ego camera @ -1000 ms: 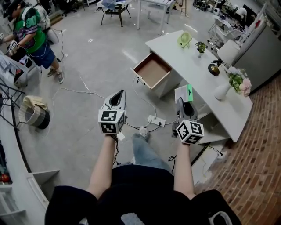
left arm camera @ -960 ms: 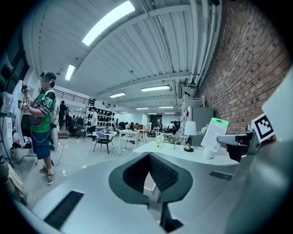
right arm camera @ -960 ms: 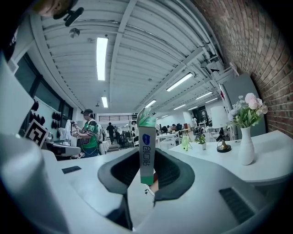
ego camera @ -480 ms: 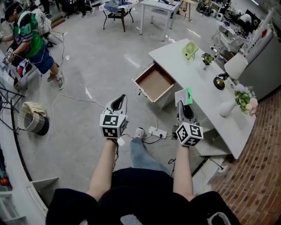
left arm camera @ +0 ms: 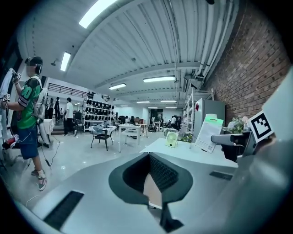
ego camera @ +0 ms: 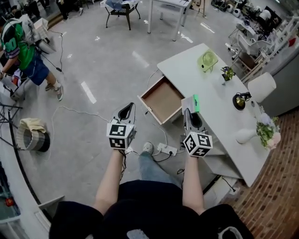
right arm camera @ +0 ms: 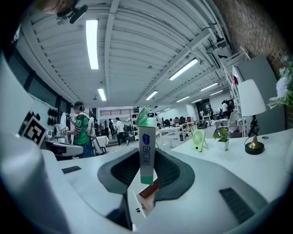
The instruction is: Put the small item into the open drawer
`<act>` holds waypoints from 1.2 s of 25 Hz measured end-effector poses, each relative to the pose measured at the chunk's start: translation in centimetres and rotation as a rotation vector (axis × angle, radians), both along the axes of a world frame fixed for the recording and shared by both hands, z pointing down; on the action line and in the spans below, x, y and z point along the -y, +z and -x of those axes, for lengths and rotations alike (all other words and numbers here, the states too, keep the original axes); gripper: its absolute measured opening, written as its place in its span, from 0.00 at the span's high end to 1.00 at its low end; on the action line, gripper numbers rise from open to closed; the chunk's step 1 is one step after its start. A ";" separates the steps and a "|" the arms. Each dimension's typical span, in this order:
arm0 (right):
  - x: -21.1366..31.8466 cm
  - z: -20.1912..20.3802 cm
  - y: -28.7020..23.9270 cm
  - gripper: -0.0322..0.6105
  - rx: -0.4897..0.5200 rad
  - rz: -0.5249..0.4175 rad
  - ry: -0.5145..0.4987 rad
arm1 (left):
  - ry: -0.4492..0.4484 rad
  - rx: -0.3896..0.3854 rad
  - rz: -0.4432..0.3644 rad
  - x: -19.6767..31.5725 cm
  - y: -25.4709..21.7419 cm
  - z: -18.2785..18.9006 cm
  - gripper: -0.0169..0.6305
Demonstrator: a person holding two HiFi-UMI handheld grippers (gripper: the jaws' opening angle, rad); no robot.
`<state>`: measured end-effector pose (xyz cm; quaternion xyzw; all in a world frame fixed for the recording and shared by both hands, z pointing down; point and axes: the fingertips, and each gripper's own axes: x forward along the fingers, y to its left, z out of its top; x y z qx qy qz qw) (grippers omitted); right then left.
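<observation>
The left hand-held gripper (ego camera: 127, 110) hangs over the floor (ego camera: 103, 74) on the near left of the open drawer (ego camera: 161, 99), its jaws drawn together at the tips and empty. The right hand-held gripper (ego camera: 190, 115) is held up just to the right of the drawer. Its jaws are clamped on a small flat packet (ego camera: 193, 103), white with a green end. In the right gripper view the packet stands upright between the pads, its green top rising past the jaw tips. The packet is up in the air by the drawer's right corner, outside the drawer, whose brown bottom is bare. The drawer is pulled out from the left side of a long white bench (ego camera: 187, 70). Far left of the drawer a person in a green shirt (ego camera: 21, 46) stands, and on the near side of that person a round basket (ego camera: 33, 135) sits on the grey floor. On the near side of the drawer a white power strip (ego camera: 166, 149) lies on the floor, with cables trailing from it. On the bench, right of the drawer, stand a small green fan (ego camera: 208, 60), a potted plant (ego camera: 227, 73), a lamp with a white shade (ego camera: 260, 87) and, farthest right, a white vase (ego camera: 245, 136) with flowers. Beyond the far side of the drawer, across the floor, are a black chair (ego camera: 122, 7) and a white table. A brick wall (ego camera: 271, 186) closes the room to the right of the bench.
</observation>
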<state>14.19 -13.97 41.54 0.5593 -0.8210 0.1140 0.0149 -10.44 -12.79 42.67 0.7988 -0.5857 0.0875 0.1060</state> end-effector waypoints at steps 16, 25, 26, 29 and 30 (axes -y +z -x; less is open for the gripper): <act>17.5 1.6 2.8 0.80 0.004 0.086 0.008 | 0.098 -0.007 0.052 20.2 1.9 -1.8 0.94; 17.8 2.4 3.6 0.80 -0.009 0.117 0.040 | 0.170 -0.010 0.098 22.0 3.6 -2.1 0.94; 17.8 2.7 3.7 0.80 -0.011 0.123 0.041 | 0.178 -0.011 0.100 22.1 3.5 -2.2 0.94; 17.5 3.5 4.4 0.80 -0.016 0.142 0.031 | 0.191 -0.012 0.109 22.3 3.8 -2.1 0.94; 17.5 3.8 4.8 0.80 -0.019 0.149 0.027 | 0.193 -0.012 0.112 22.5 4.0 -2.1 0.94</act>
